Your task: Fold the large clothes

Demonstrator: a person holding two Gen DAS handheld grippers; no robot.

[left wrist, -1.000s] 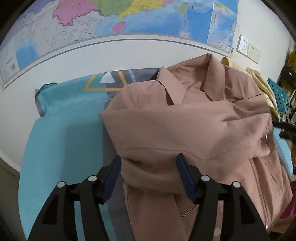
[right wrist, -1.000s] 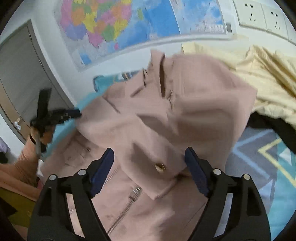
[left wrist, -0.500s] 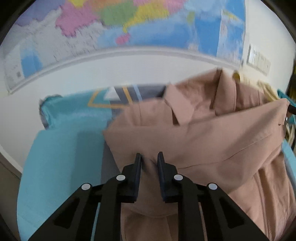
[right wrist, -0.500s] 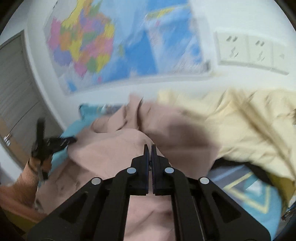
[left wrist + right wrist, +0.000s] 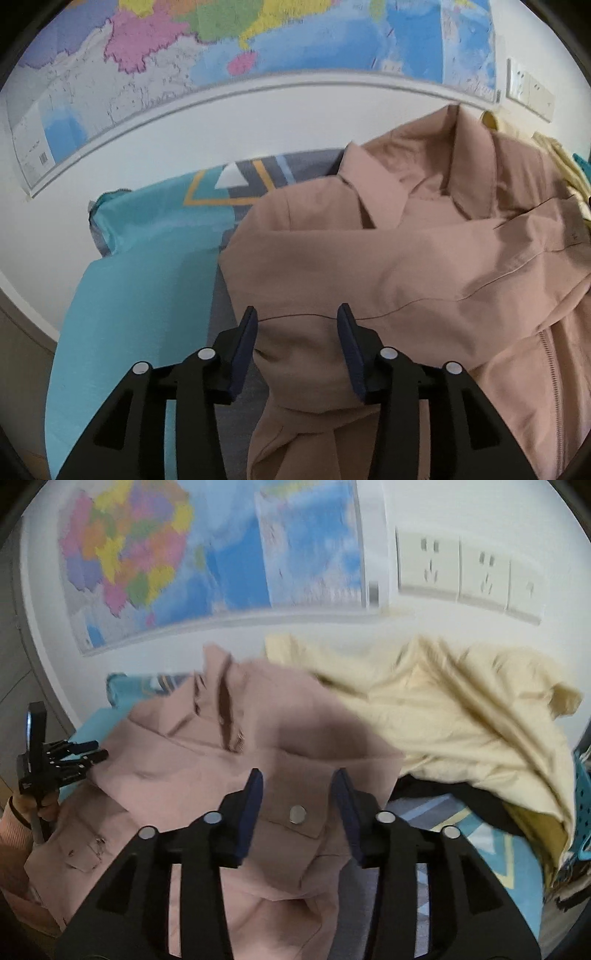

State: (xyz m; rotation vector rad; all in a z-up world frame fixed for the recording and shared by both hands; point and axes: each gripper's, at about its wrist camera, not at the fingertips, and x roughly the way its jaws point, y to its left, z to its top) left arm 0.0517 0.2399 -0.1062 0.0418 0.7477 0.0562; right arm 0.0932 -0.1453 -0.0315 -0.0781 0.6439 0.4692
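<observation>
A dusty-pink jacket [image 5: 406, 258] lies collar-away on a teal and grey patterned cover [image 5: 147, 288], its sides folded in over the front. My left gripper [image 5: 296, 328] hovers at the jacket's left folded edge. Its jaws are opening, and a ridge of pink cloth sits loose between them. My right gripper [image 5: 297, 794] is over the jacket's [image 5: 207, 775] right side with its jaws opening. A pocket flap with a metal snap [image 5: 297, 814] lies between the fingers, not pinched. The right wrist view also shows the left gripper [image 5: 92, 755], held by a hand in a pink sleeve.
A crumpled cream garment [image 5: 443, 709] is heaped to the right of the jacket, over something black [image 5: 443, 786]. A teal perforated basket [image 5: 581, 794] stands at the far right. Behind the cover rises a white wall with a map [image 5: 258, 44] and sockets [image 5: 461, 572].
Both grippers closed on pink cloth half a second ago and have parted again. The right gripper has risen and tilted up, bringing more of the wall and cream garment into view.
</observation>
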